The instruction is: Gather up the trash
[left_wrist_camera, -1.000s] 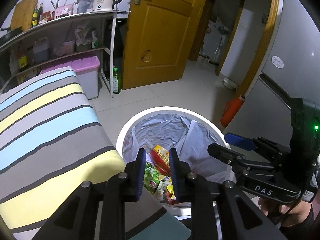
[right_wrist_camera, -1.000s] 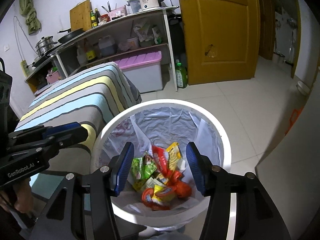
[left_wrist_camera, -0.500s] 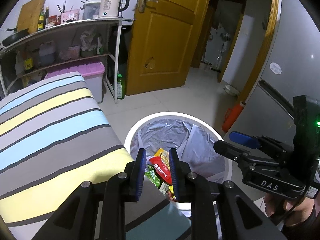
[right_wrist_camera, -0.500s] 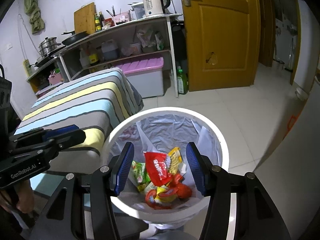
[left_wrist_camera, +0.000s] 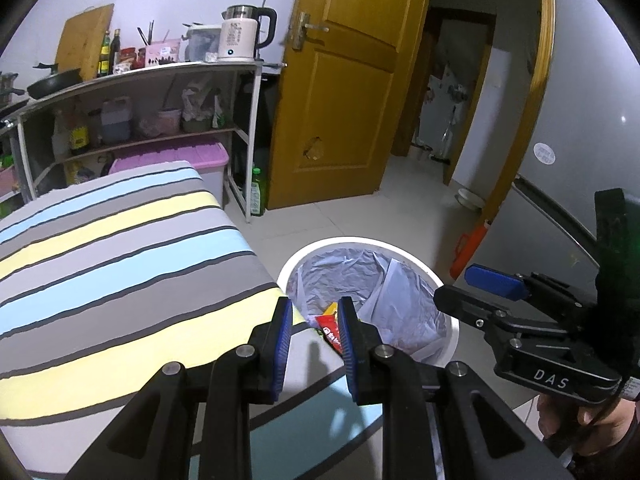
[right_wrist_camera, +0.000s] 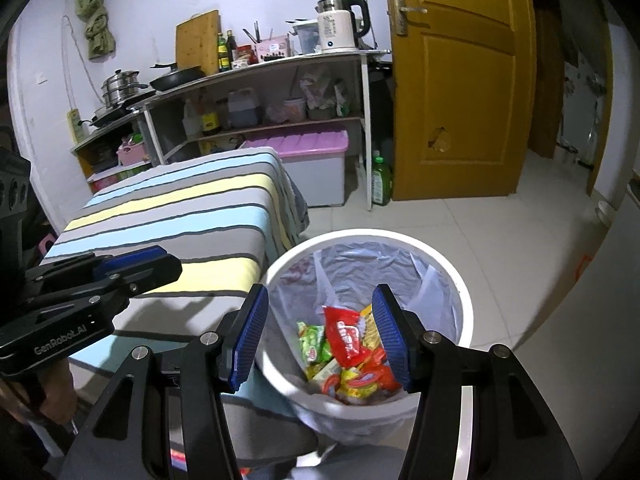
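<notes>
Two grippers hang over the scene, both empty. The left gripper (left_wrist_camera: 312,336), low centre of its own view, has its jaws only a narrow gap apart, with nothing pinched between the blue pads; it sits above the edge of the striped table (left_wrist_camera: 120,248). The right gripper (right_wrist_camera: 318,334) stands wide apart, nothing touching either pad, framing the bin below it.

One white bin (right_wrist_camera: 448,264), lined with a pale bag, stands on the floor just beside the table's end. The trash is inside it: a heap of snack wrappers (right_wrist_camera: 344,356), one red wrapper (right_wrist_camera: 346,340) on top, green and yellow ones under it; too jumbled to count.

One kettle (right_wrist_camera: 338,24) tops the shelf, upper centre. Writing: "GenRobot.AI" on the left tool, "DAS" on the right. The wrapper print is unreadable.
</notes>
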Available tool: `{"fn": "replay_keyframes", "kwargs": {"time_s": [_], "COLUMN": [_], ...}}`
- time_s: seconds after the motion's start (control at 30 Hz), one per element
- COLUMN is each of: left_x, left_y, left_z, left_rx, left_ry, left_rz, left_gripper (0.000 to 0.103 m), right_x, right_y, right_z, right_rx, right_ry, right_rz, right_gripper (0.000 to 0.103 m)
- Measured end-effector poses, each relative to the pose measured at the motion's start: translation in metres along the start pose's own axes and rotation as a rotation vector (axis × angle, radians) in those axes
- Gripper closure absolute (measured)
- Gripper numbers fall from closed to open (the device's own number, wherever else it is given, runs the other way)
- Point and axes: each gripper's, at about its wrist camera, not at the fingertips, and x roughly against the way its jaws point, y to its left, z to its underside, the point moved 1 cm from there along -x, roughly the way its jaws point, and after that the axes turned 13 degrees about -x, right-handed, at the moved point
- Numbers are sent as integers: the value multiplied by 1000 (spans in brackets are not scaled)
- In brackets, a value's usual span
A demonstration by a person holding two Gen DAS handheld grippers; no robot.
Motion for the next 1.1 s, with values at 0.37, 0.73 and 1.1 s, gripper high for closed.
{"fn": "replay_keyframes", "kwargs": {"time_s": [0.37, 0.73, 1.1], "left_x": [48, 77, 82], "left_y": [-9, -20, -20], "left_z": [17, 25, 25], "left_rx": [-22, -15, -9], "left_ry": [-39, -58, -64], "left_rz": [-45, -63, -85], "left_gripper": [80, 74, 74], "right_x": [35, 62, 67], "right_y": [20, 23, 24], "right_z": [17, 34, 40], "right_rx": [33, 54, 54], "right_ry": [-31, -49, -48], "right_rz": [-32, -41, -45], "right_gripper": [48, 48, 48]}}
